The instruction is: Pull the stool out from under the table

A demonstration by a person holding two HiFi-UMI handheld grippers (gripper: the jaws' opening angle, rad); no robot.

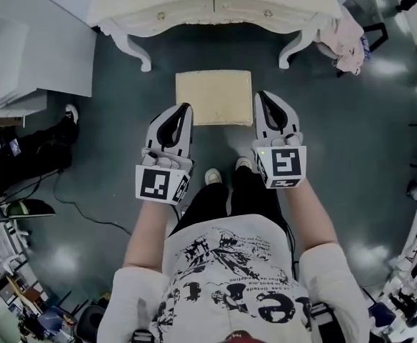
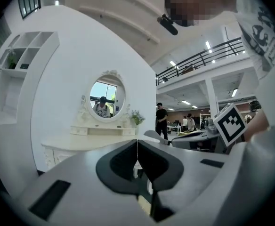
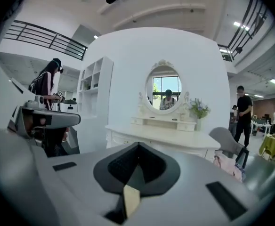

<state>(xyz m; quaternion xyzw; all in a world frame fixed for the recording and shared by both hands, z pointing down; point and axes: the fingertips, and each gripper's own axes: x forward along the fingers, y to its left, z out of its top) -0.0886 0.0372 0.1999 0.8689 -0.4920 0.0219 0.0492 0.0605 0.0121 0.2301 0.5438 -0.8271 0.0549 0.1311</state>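
We note the table [image 1: 215, 9] ahead of both grippers, with the stool [image 1: 214, 97] between their tips. The left gripper [image 1: 187, 108] and right gripper [image 1: 260, 95] are closed and empty. We advise opening both, then clamping opposite seat edges evenly.

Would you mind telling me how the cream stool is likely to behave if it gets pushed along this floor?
The stool would probably slide rather than roll: no wheels show, and the floor looks smooth and glossy. Its flat square top looks like fabric, so it may give slightly under pressure. Its legs are hidden, so tipping is hard to judge.
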